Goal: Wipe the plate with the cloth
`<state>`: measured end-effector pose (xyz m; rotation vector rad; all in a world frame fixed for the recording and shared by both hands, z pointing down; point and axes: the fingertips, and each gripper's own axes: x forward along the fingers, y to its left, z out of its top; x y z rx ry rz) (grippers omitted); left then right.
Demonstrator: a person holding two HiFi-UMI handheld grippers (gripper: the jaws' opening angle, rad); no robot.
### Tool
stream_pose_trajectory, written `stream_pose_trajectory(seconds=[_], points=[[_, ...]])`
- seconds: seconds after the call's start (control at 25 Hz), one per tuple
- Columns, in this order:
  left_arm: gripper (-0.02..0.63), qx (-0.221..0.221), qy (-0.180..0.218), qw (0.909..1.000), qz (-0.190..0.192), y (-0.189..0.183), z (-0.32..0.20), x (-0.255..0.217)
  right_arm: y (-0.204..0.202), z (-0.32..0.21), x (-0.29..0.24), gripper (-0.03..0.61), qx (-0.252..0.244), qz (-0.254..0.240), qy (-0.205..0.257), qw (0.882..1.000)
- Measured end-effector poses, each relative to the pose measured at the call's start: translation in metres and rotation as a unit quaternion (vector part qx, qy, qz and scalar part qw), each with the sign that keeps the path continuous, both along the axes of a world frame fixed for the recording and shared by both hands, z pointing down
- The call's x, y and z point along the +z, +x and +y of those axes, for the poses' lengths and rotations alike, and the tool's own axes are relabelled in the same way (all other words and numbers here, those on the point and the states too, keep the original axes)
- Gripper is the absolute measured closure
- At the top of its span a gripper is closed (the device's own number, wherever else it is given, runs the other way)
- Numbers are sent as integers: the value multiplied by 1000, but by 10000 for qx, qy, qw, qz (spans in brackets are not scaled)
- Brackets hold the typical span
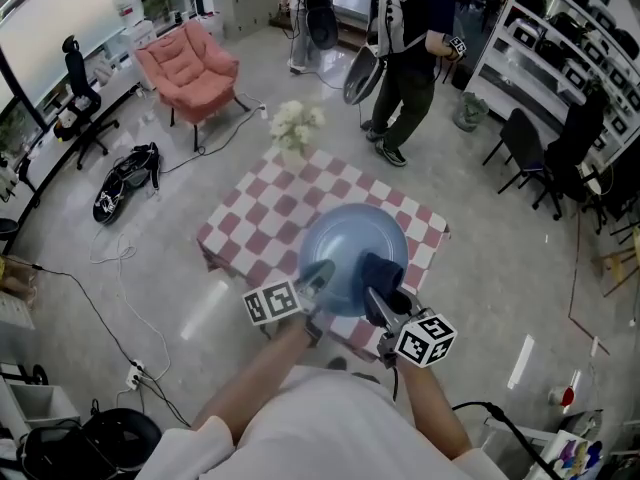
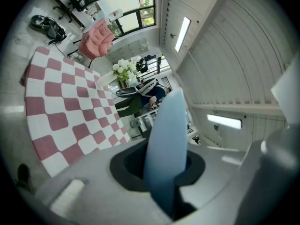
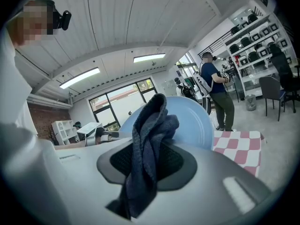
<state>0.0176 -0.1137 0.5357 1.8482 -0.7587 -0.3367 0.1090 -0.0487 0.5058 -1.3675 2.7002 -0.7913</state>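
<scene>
Table (image 1: 262, 220); left claw (image 2: 165, 170) grips plate (image 2: 168, 130), right claw (image 3: 144, 165) cloth (image 3: 151, 130).

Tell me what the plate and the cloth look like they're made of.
The plate is pale blue, smooth, with a soft sheen and thin rim: glazed ceramic or melamine, can't tell which. The cloth is dark blue-grey fabric, matte, with visible weave texture, bunching limply: likely cotton or microfibre.

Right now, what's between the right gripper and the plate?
Only the dark blue cloth, clamped in the right gripper and bunched in front of the plate. The right gripper view shows it best; contact with the plate isn't clear.
</scene>
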Motion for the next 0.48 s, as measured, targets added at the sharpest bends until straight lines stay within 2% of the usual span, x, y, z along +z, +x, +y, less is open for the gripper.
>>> stream_pose_trajectory(seconds=[0.32,0.48], points=[[549,51,98,9997,-218,5,2,1,-39,1,3,468,-482,-73,-285,9984],[549,67,159,9995,-265,6,4,-1,-52,2,5,468,-612,44,-367,9974]])
